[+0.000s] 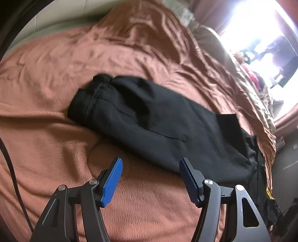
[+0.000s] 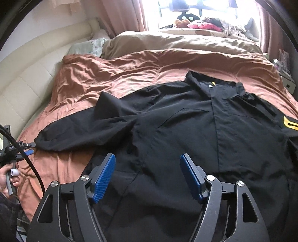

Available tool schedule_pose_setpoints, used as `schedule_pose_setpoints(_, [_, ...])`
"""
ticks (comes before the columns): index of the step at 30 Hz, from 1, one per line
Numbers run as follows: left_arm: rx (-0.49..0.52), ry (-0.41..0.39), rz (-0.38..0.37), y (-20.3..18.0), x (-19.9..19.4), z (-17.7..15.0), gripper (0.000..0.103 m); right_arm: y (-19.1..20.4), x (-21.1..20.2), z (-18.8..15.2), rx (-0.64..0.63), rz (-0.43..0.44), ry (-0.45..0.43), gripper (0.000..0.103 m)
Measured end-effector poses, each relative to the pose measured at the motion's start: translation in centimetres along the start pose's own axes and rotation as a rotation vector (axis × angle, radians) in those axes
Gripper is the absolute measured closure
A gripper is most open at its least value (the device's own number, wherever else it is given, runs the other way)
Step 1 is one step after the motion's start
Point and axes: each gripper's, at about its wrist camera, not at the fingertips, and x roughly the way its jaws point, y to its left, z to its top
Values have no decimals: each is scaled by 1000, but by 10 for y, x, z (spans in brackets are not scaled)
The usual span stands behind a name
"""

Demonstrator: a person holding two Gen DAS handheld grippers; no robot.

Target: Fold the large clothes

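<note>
black jacket (image 2: 186, 119) lies spread front-up on the rust-brown blanket (image 2: 111, 78) of a bed, collar (image 2: 210, 82) toward the window (image 2: 195, 11), closed front placket running down its middle. we note a yellow patch (image 2: 290, 124) on the sleeve at the right edge of the right wrist view. the other sleeve (image 1: 130, 111) stretches out flat across the blanket, cuff (image 1: 96, 89) at its far end. our right gripper (image 2: 147, 176) hovers over the lower body of the jacket, blue pads (image 2: 104, 178) apart, nothing between them, no cloth pinched. our left gripper (image 1: 150, 178) hangs beside the outstretched sleeve, one finger over bare blanket, the other at the sleeve's near edge; jaws parted, not gripping; whether the pad touches cloth we cannot tell. a hand (image 2: 8, 178) on the left gripper's handle shows at the left edge of the right wrist view, a black cable (image 2: 28, 158) looping past it. beyond the blanket: a tan duvet (image 2: 177, 42), a pale pillow (image 2: 89, 46), a cream padded headboard (image 2: 37, 67), pink curtains (image 2: 121, 14), and soft toys (image 2: 195, 22) on the bright sill.
</note>
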Motion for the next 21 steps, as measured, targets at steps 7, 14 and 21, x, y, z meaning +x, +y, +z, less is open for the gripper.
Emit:
schedule_pose_setpoints(7, [-84,-3,65,12,30,21,91,-6,51,25,123,35,77,49])
schedule_pose_setpoints(14, [49,-131,40,-29,-10,29,100,-16,120,50,255,117,111,80])
schedule_pose_setpoints(21, [135,-220,-57,-69,-53,39,101,-26,159,62,340,232,102,92])
